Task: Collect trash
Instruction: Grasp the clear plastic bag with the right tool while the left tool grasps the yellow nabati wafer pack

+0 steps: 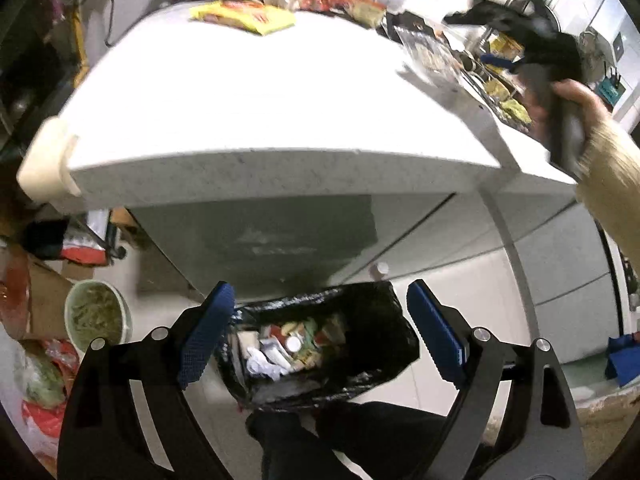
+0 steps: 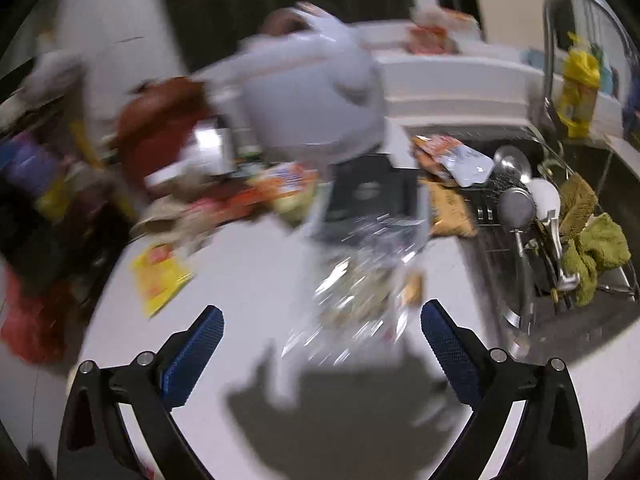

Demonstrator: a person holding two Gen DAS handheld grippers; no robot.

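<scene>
My left gripper is open and empty, held above a bin lined with a black bag that stands on the floor and holds mixed trash. On the white counter lie a yellow wrapper and a clear plastic package. My right gripper is open and empty above the counter, just short of the crinkled clear plastic package. The yellow wrapper lies to its left. The right gripper also shows in the left wrist view, over the counter's far right.
Wrappers and boxes crowd the back of the counter beside a white rice cooker. A sink with ladles and green cloths is at the right. A bowl of greens and bags sit on the floor at left.
</scene>
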